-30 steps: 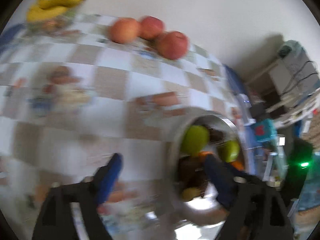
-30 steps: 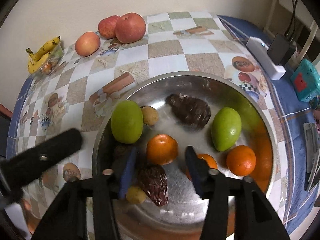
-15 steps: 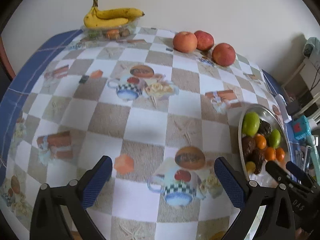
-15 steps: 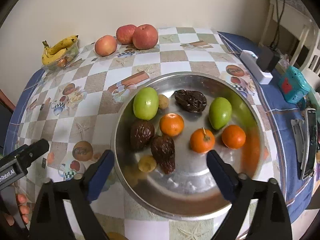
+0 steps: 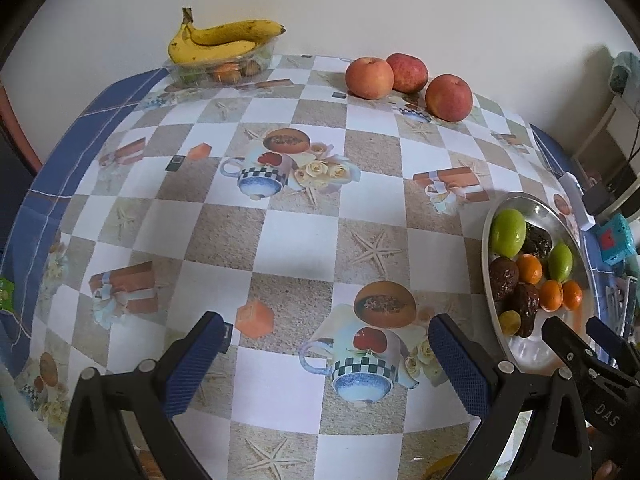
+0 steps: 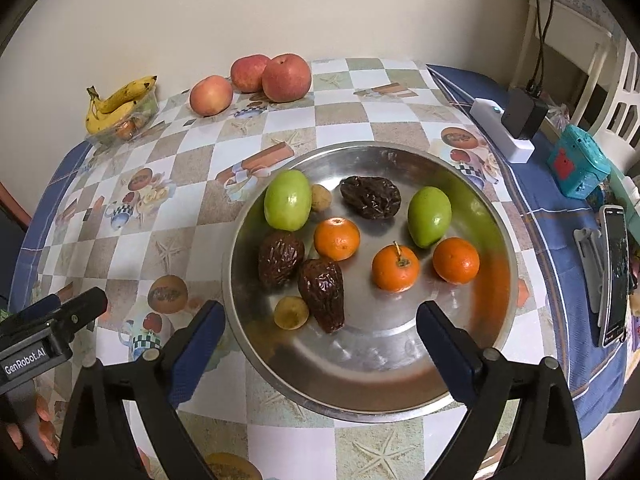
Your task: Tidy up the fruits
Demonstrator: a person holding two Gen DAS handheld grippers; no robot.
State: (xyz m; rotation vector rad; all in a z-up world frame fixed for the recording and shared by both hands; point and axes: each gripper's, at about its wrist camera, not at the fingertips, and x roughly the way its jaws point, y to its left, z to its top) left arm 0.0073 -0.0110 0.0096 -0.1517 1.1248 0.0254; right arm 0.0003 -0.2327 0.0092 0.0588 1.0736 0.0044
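Note:
A round steel plate (image 6: 460, 372) (image 5: 487, 236) holds two green fruits (image 6: 287, 200), three oranges (image 6: 337, 238), three dark wrinkled fruits (image 6: 370, 197) and two small yellow-brown fruits (image 6: 291, 312). Three red apples (image 5: 369, 77) (image 6: 286, 77) sit by the far wall. Bananas (image 5: 218, 40) (image 6: 116, 100) lie on a clear punnet at far left. My left gripper (image 5: 326, 344) is open and empty above the tablecloth, left of the plate. My right gripper (image 6: 320, 330) is open and empty above the plate's near rim.
The table has a checked printed cloth (image 5: 280, 240) with a blue border. Right of the plate lie a white power strip with a black adapter (image 6: 516, 120), a teal box (image 6: 576, 164) and a phone (image 6: 614, 272). A white chair (image 6: 612, 92) stands at far right.
Both grippers have pulled back and up from the plate. My right gripper's jaws opened wide. The left gripper swung left off the plate to above the tablecloth.

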